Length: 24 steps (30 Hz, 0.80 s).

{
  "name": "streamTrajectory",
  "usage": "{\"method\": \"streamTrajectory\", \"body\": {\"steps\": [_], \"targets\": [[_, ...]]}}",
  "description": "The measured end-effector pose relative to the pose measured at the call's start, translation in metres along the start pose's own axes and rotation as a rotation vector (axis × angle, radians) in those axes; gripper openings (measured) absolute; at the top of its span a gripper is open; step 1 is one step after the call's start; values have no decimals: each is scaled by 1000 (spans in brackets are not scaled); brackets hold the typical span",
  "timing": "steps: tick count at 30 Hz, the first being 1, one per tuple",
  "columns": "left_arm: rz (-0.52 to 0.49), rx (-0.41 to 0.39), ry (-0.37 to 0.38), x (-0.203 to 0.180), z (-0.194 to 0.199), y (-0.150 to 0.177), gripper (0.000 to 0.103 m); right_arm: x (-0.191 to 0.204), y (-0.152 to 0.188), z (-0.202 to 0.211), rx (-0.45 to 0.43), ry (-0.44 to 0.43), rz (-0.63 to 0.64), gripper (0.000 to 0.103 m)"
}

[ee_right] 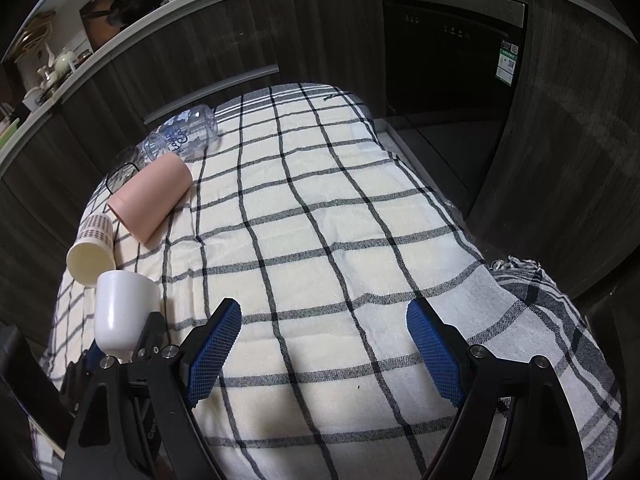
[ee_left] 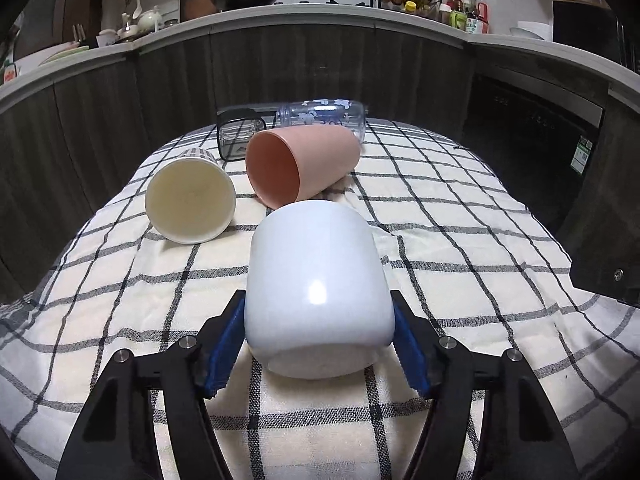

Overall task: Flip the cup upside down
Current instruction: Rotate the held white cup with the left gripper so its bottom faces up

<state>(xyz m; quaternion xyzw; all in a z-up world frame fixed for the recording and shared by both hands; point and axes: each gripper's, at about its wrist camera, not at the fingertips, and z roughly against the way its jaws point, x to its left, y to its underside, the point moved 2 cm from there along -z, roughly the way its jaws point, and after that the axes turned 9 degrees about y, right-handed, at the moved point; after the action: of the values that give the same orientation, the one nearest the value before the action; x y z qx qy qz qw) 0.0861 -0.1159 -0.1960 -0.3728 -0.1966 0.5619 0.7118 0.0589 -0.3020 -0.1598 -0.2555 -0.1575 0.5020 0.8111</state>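
Note:
A white cup (ee_left: 316,292) is held between the blue pads of my left gripper (ee_left: 318,340), which is shut on it near its base. The cup's base faces the camera and its mouth points away, tilted over the checked cloth. In the right wrist view the same white cup (ee_right: 124,312) shows at the far left, mouth upward, lifted in the left gripper. My right gripper (ee_right: 324,340) is open and empty above the cloth.
A pink cup (ee_left: 296,164), a cream paper cup (ee_left: 190,200), a clear printed bottle (ee_left: 324,116) and a clear black-rimmed container (ee_left: 238,132) lie on their sides on the checked cloth (ee_right: 320,220). Dark cabinets and a counter stand behind.

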Motion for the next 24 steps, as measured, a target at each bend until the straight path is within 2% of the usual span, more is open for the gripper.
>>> {"method": "streamTrajectory", "body": {"steps": [4, 7, 15, 18, 24], "targets": [[2, 42, 22, -2, 8, -8, 67, 1, -3, 8, -11, -3, 3, 85], [19, 124, 40, 3, 14, -17, 67, 1, -8, 17, 1, -15, -3, 85], [60, 499, 84, 22, 24, -44, 67, 17, -34, 42, 68, -94, -28, 85], [118, 668, 125, 32, 22, -46, 67, 25, -41, 48, 73, -123, -34, 85], [195, 901, 169, 39, 8, -45, 67, 40, -54, 40, 117, -170, -45, 85]]}}
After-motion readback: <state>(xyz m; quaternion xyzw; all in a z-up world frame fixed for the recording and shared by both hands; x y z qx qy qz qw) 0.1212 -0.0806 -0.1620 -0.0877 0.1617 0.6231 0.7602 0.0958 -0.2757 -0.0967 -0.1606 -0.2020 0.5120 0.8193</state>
